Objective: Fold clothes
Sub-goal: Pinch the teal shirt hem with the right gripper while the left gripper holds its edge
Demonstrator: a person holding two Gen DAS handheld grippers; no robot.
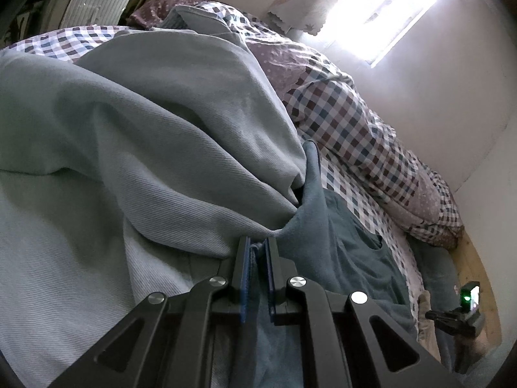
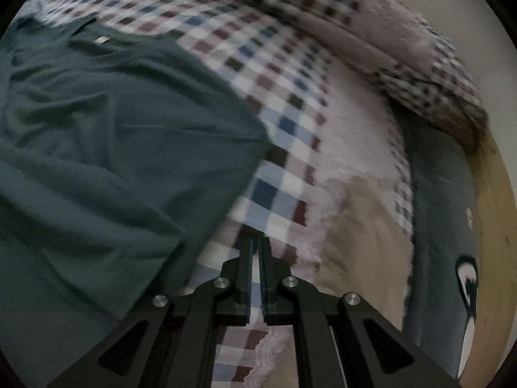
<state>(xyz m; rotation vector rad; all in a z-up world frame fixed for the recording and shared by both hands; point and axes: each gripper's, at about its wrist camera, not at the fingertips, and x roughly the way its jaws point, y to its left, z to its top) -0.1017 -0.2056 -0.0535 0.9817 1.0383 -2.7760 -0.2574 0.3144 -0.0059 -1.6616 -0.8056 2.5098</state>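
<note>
A teal-green garment point(image 1: 135, 135) fills the left wrist view, lifted in broad folds so its paler side faces the camera. My left gripper point(image 1: 257, 247) is shut on a bunched edge of it, with fabric pinched between the blue pads and hanging down below the fingers. In the right wrist view the same garment point(image 2: 106, 135) lies spread on the left of the bed, blurred. My right gripper point(image 2: 257, 242) is shut with nothing between its fingers. It hangs over the checked sheet, just right of the garment's lower edge and apart from it. From the left wrist view, the right gripper point(image 1: 433, 315) shows small at the lower right.
A checked bedsheet point(image 2: 284, 123) covers the bed. A rolled checked quilt point(image 1: 362, 129) lies along the wall under a bright window point(image 1: 387, 9). A beige cloth point(image 2: 365, 226) and a grey garment with a print point(image 2: 452, 226) lie by the wooden bed edge point(image 2: 494, 226).
</note>
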